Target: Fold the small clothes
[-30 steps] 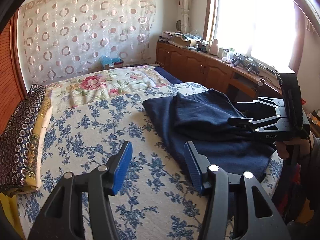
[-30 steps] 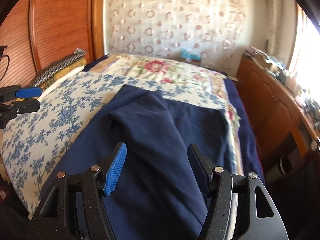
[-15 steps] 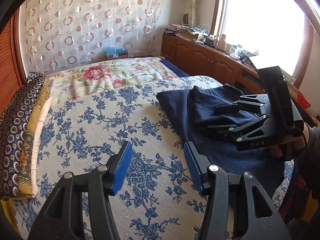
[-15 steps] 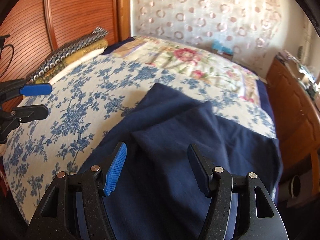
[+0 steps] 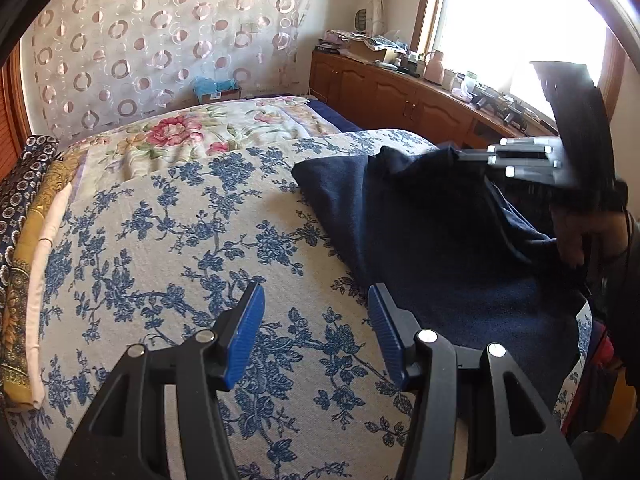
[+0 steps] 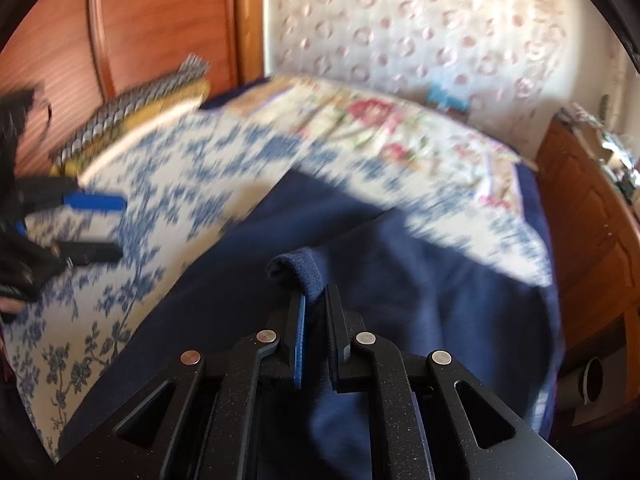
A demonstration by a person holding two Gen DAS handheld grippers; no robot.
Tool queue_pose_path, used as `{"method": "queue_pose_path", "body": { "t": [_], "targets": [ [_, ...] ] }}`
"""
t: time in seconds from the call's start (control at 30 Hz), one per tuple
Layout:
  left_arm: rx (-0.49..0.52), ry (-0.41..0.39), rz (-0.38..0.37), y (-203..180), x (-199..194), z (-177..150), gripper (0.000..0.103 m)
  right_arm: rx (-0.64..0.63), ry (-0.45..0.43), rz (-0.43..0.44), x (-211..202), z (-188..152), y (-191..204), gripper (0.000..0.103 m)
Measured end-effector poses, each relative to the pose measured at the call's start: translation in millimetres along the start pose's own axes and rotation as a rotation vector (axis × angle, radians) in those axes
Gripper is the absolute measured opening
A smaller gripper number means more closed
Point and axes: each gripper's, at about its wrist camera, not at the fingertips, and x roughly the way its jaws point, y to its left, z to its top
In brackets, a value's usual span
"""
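A dark navy garment (image 5: 420,232) lies on the right side of the bed, over the blue-flowered bedspread (image 5: 180,248). My right gripper (image 6: 316,304) is shut on a fold of the navy garment (image 6: 420,280) and lifts it a little; it also shows in the left wrist view (image 5: 472,156) above the cloth. My left gripper (image 5: 316,332) is open and empty, hovering over the bedspread just left of the garment's near edge. It also shows at the left of the right wrist view (image 6: 92,224).
Folded patterned bedding (image 5: 20,240) is stacked along the bed's left side. A rose-print quilt (image 5: 208,136) covers the far end. Wooden cabinets (image 5: 400,92) with clutter stand under the window at the right. A wooden wardrobe (image 6: 140,28) is at the left.
My right gripper has closed on a fold of the navy garment and raised it. My left gripper stayed open and the view shifted slightly left and closer to the bed.
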Motion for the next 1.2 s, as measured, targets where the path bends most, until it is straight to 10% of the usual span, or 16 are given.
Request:
{"method": "queue_pose_path", "body": {
  "t": [0.47,0.77,1.0,1.2],
  "targets": [
    [0.018,0.016,-0.03,-21.0,6.8,-3.0,0.053,0.266,0.057,-0.303,2.3,-10.0,-159.1,0.013],
    [0.03,0.032,-0.034,-36.4,11.8,-6.8,0.053,0.255,0.02,-0.209,-5.2,-9.2,-143.3,0.048],
    [0.037,0.053,-0.035,-43.3,19.9,-9.6,0.053,0.199,0.09,-0.205,28.0,-3.6,-135.3,0.049],
    [0.043,0.058,-0.038,-46.5,21.6,-10.9,0.053,0.219,0.023,-0.135,20.7,-1.1,-140.6,0.003]
  ]
}}
